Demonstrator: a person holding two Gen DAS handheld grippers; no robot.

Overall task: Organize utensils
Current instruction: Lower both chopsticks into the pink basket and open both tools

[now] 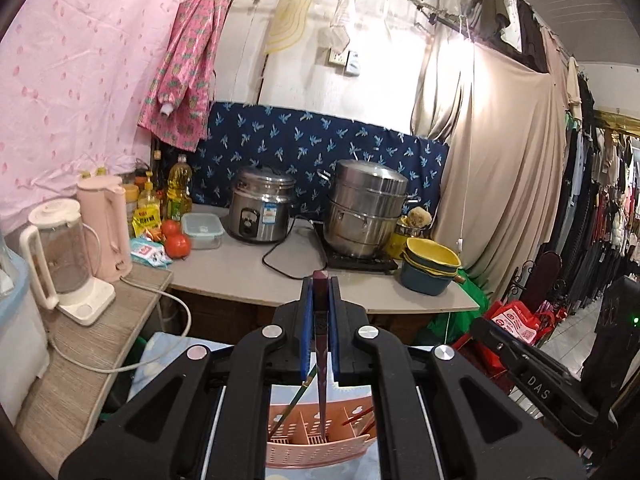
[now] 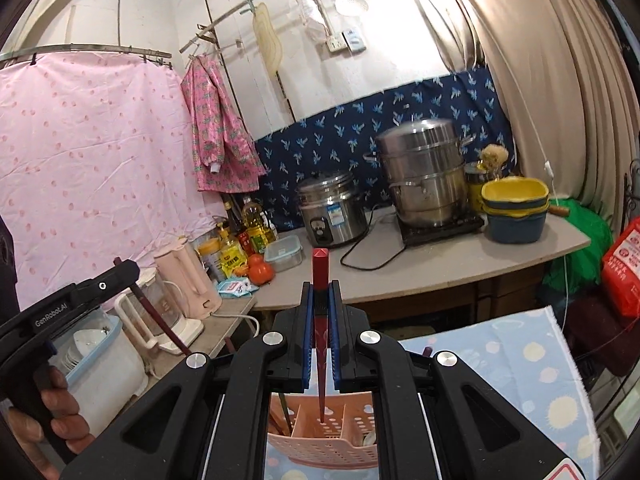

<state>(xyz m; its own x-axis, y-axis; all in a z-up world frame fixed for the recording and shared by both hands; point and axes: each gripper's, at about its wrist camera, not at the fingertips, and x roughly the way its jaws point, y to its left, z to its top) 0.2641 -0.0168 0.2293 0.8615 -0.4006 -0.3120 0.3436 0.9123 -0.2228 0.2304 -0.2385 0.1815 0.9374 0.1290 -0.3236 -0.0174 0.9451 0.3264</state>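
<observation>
My left gripper [image 1: 321, 284] is shut on a dark brown chopstick [image 1: 321, 344] that points down into a pink slotted utensil basket [image 1: 320, 446]. Other chopsticks [image 1: 358, 416] lean in the basket's compartments. My right gripper [image 2: 321, 290] is shut on a red chopstick [image 2: 321, 340] whose tip hangs over the middle compartment of the same basket [image 2: 324, 436]. The left gripper's body [image 2: 68, 304] shows at the left of the right wrist view, with its chopstick [image 2: 160, 320] sticking out below it.
A counter [image 1: 248, 276] holds a rice cooker [image 1: 260, 210], a steel steamer pot [image 1: 366, 210], stacked bowls [image 1: 430, 270], tomatoes, a lidded box and oil bottles. A blender [image 1: 64, 258] and pink kettle [image 1: 105, 226] stand on a side shelf. The basket sits on a blue patterned cloth [image 2: 520, 380].
</observation>
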